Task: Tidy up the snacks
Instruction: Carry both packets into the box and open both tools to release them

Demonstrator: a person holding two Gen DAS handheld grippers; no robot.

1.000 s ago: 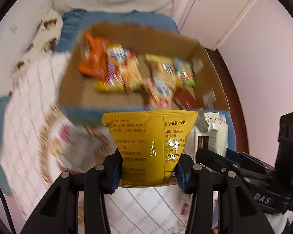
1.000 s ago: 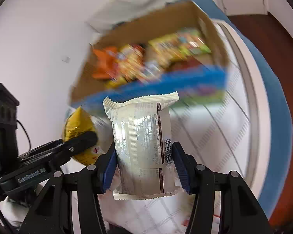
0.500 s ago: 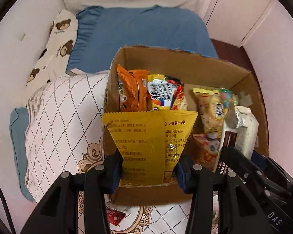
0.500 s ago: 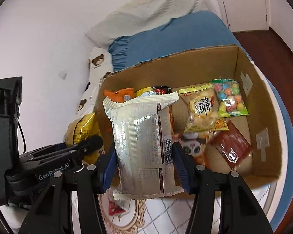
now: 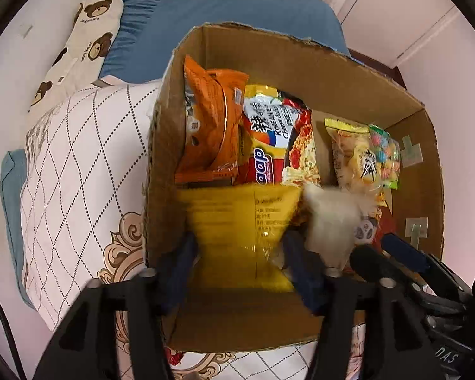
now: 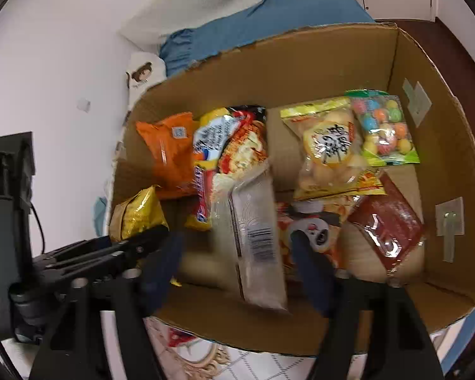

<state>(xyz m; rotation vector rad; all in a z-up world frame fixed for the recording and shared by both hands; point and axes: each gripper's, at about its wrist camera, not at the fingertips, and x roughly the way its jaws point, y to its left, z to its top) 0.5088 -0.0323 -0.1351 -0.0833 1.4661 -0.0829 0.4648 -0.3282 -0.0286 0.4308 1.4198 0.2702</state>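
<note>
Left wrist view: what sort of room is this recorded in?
Most likely a bedroom: the cardboard box sits on a quilted bedspread, with a blue pillow and a bear-print pillow behind it.

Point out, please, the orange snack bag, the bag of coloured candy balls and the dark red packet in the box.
orange snack bag [image 5: 210, 126], left wrist view, front panel.
bag of coloured candy balls [image 6: 384, 128], right wrist view, clear middle.
dark red packet [image 6: 386, 224], right wrist view, centre.

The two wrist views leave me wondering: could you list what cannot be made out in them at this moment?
- Yellow bag, left wrist view: motion blur smears its print.
- Silver pack, right wrist view: blurred, its front label faces away; in the left view only a white smear.
- Box floor: covered by snacks.
- Red packet: print too small.
- Both grippers: jaws opening; pad contact lost in blur.
</note>
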